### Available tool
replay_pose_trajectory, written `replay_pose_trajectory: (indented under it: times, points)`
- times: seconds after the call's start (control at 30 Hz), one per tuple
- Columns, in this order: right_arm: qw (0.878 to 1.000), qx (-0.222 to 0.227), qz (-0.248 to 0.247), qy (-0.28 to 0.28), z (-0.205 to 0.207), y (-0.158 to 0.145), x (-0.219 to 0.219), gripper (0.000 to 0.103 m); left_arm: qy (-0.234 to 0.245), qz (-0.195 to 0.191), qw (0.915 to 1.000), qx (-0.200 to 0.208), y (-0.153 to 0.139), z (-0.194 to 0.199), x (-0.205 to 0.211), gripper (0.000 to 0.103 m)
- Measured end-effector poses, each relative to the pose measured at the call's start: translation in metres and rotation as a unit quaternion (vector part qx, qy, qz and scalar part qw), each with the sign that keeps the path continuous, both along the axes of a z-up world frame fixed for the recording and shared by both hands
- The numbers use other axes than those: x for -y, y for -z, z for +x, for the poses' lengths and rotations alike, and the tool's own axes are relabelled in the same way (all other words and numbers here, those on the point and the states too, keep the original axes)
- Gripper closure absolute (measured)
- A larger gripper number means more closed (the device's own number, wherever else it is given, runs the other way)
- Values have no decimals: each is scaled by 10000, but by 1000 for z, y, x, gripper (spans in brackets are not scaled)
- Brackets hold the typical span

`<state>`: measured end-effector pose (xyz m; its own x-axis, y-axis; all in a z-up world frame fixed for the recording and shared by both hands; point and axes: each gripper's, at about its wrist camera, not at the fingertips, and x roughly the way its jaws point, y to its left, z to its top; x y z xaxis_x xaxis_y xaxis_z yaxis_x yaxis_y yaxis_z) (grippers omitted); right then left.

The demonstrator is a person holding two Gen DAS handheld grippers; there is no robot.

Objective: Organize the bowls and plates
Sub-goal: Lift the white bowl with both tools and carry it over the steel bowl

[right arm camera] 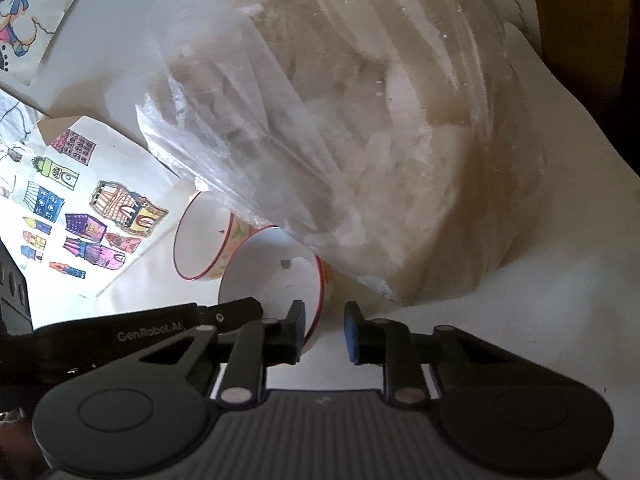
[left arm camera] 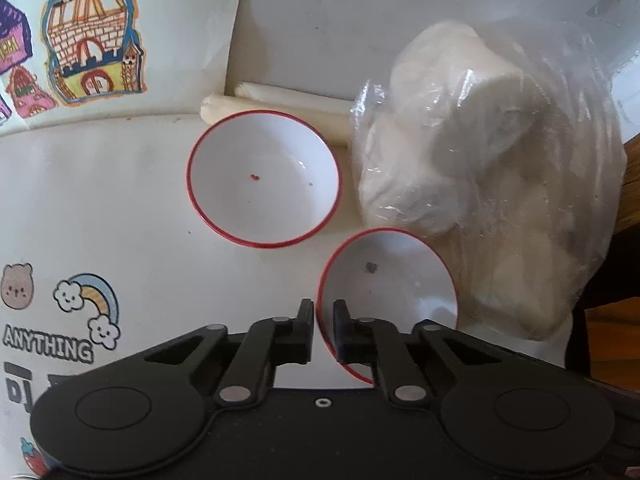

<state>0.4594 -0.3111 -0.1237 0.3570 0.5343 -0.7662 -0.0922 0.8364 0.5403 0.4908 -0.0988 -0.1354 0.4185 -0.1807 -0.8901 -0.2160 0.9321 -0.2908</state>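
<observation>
Two white bowls with red rims sit on a white surface. The far bowl (left arm camera: 262,178) stands free, and shows behind the near one as the far bowl (right arm camera: 200,240). The near bowl (left arm camera: 392,280) has a dark speck inside. My left gripper (left arm camera: 324,330) is shut on its left rim, which passes between the two fingers. In the right wrist view the near bowl (right arm camera: 272,280) has its right rim between the fingers of my right gripper (right arm camera: 324,334). One finger is inside and the blue pad outside. The left gripper's body (right arm camera: 140,336) reaches in from the left.
A big clear plastic bag of white lumps (left arm camera: 480,168) lies against the near bowl's far right side and overhangs it (right arm camera: 360,140). Two pale sticks (left arm camera: 280,100) lie behind the far bowl. House stickers (left arm camera: 92,48) cover the white surface at left. Dark wood (left arm camera: 632,184) borders the right.
</observation>
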Motion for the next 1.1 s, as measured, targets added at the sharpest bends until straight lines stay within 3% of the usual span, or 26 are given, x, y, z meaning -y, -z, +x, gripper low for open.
replay_pose_trajectory:
  times: [0.43, 0.7, 1.1]
  points:
    - [9995, 171, -11, -274, -24, -26, -8, 87, 93, -251, 9990, 365, -31, -30, -7, 94]
    - [9983, 346, 0, -477, -59, -55, -9, 87, 181, -417, 9970, 634, -61, -81, 0, 94]
    - [9975, 285, -133, -625, -106, -69, -9, 87, 315, -568, 9959, 630, -69, -137, -2, 94]
